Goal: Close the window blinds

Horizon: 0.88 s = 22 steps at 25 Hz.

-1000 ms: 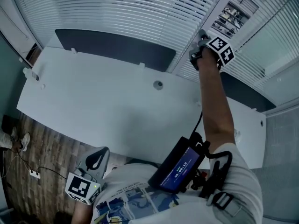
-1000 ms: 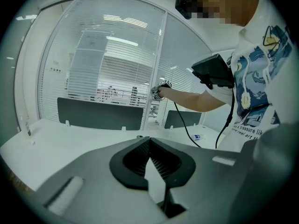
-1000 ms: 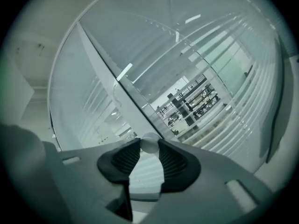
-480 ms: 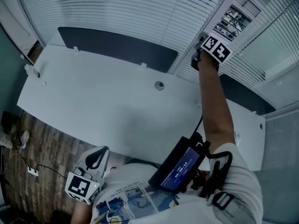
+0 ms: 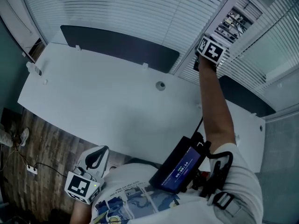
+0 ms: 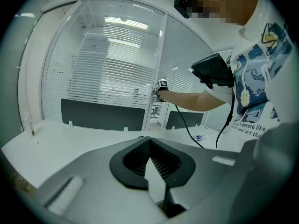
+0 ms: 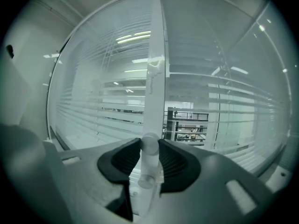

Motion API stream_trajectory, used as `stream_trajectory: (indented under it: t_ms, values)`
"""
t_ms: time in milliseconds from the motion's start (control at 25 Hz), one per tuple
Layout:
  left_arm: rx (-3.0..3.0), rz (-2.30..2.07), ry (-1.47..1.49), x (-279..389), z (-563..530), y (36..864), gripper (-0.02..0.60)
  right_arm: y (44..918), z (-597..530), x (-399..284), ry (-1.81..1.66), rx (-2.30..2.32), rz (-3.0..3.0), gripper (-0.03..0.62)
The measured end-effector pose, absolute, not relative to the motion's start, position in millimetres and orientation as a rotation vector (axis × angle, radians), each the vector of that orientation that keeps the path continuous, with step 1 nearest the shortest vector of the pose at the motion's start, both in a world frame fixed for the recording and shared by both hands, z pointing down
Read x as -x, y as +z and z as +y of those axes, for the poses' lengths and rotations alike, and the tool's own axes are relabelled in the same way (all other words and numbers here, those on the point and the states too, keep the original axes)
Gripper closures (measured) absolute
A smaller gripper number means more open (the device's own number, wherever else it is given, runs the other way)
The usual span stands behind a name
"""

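The right gripper point(image 7: 149, 148) is clenching the blinds' tilt wand point(image 7: 145, 171), which is sitting upright between its pads. The blinds point(image 7: 107, 111) are hanging just beyond it, slats apart enough to be showing the building outside. This looks like the wand-twisting step; next, the gripper likely needs rolling about the wand until the slats flatten. The left gripper point(image 6: 148, 146) is idling low, jaws together on nothing.

right arm point(image 5: 215, 101) outstretched, right gripper point(image 7: 150, 141) jaws clamped on a white knob point(image 7: 147, 169); left gripper point(image 6: 149, 141) low, jaws together.
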<state>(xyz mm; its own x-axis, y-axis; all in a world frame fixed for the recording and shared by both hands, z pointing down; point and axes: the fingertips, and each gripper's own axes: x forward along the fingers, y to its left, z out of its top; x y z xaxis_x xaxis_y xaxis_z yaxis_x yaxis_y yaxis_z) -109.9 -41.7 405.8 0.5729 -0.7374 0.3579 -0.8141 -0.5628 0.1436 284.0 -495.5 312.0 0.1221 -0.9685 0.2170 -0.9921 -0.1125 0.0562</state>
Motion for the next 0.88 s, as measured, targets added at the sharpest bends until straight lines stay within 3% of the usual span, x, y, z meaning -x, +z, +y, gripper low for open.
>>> stream_trajectory:
  t_ms: [360,880]
  values:
    - [-2.516,-1.269,0.367,113,-37,408,0.578,305,-494,-271,-0.196,-2.037,-1.751,0.468]
    - [-2.498,-1.268,0.375,111,-38,407,0.578,306,-496,-271,-0.277,-2.029,-1.781,0.465]
